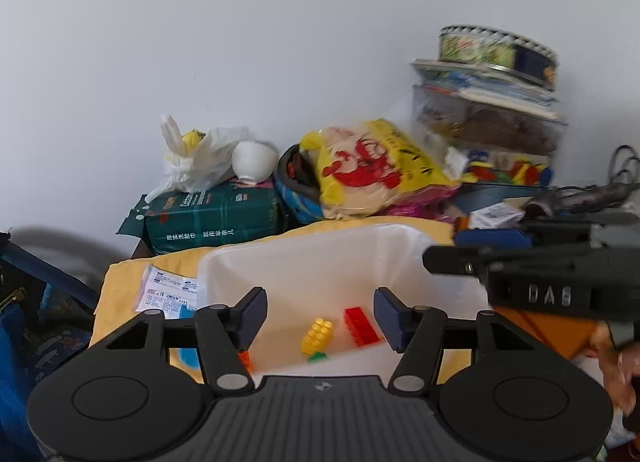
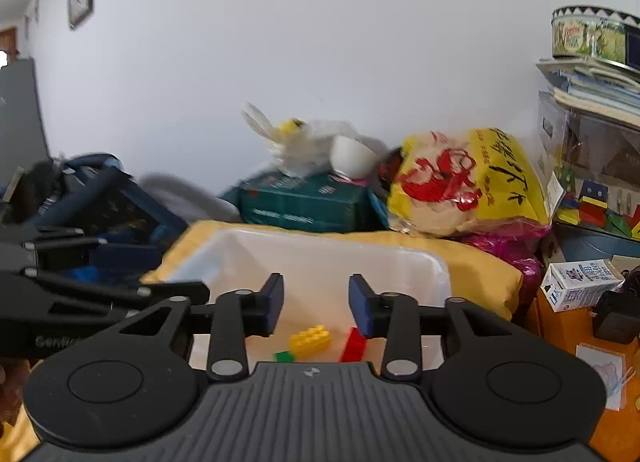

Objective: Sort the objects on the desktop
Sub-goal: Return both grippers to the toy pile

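Observation:
A white plastic bin [image 1: 304,258] stands on a yellow cloth [image 1: 120,282]. In it lie a yellow brick [image 1: 317,336], a red brick [image 1: 361,326], a small green brick [image 1: 318,357] and an orange brick [image 1: 245,360]. My left gripper [image 1: 320,316] is open and empty above the bin's near side. My right gripper [image 2: 316,304] is open and empty above the same bin [image 2: 320,258], with the yellow brick [image 2: 310,338], red brick [image 2: 354,345] and green brick [image 2: 285,356] below it. The right gripper also shows at the right of the left wrist view [image 1: 520,274].
Behind the bin lie a green box [image 1: 212,217], a white plastic bag [image 1: 196,157], a white bowl [image 1: 254,161] and a yellow printed bag [image 1: 372,169]. A stack with a round tin [image 1: 496,49] stands at back right. A small carton [image 2: 582,284] lies on the orange surface at right.

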A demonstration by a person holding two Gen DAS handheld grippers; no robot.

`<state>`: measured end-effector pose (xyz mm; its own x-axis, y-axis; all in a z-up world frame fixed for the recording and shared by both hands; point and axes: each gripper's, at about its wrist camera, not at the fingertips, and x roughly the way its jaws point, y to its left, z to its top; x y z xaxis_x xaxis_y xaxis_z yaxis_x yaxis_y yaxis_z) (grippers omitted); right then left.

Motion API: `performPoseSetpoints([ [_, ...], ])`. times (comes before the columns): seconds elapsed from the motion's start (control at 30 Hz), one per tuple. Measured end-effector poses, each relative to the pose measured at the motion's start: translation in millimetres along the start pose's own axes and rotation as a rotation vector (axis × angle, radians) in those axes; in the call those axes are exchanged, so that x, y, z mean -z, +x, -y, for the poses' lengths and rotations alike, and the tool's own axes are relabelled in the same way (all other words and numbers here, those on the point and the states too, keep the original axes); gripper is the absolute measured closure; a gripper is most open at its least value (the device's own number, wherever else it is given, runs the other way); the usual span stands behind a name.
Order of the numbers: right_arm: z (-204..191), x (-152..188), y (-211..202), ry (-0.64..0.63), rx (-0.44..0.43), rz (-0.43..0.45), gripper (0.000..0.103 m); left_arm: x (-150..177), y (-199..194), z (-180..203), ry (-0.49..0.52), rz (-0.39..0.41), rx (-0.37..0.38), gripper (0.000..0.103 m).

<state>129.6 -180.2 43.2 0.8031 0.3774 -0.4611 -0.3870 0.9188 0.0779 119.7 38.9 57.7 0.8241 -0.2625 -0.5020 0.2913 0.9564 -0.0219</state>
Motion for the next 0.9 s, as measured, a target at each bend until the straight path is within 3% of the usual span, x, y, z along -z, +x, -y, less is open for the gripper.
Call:
performPoseSetpoints([
  [0.17, -11, -1, -49, -0.002, -0.068, 0.033, 0.062, 18, -45, 11, -0.009, -0.002, 0.038, 0.039],
  [0.4, -10, 12, -90, 0.007, -0.13, 0.004, 0.06, 58, -77, 15, -0.048, -0.061, 0.048, 0.035],
  [0.63, -12, 70, -63, 0.005, -0.106, -0.139, 0.06, 121, -62, 14, -0.109, -0.193, 0.032, 0.035],
  [0.9, -23, 125, -41, 0.0, -0.091, -0.253, 0.06, 157, -48, 22, -0.057, -0.268, 0.013, 0.035],
])
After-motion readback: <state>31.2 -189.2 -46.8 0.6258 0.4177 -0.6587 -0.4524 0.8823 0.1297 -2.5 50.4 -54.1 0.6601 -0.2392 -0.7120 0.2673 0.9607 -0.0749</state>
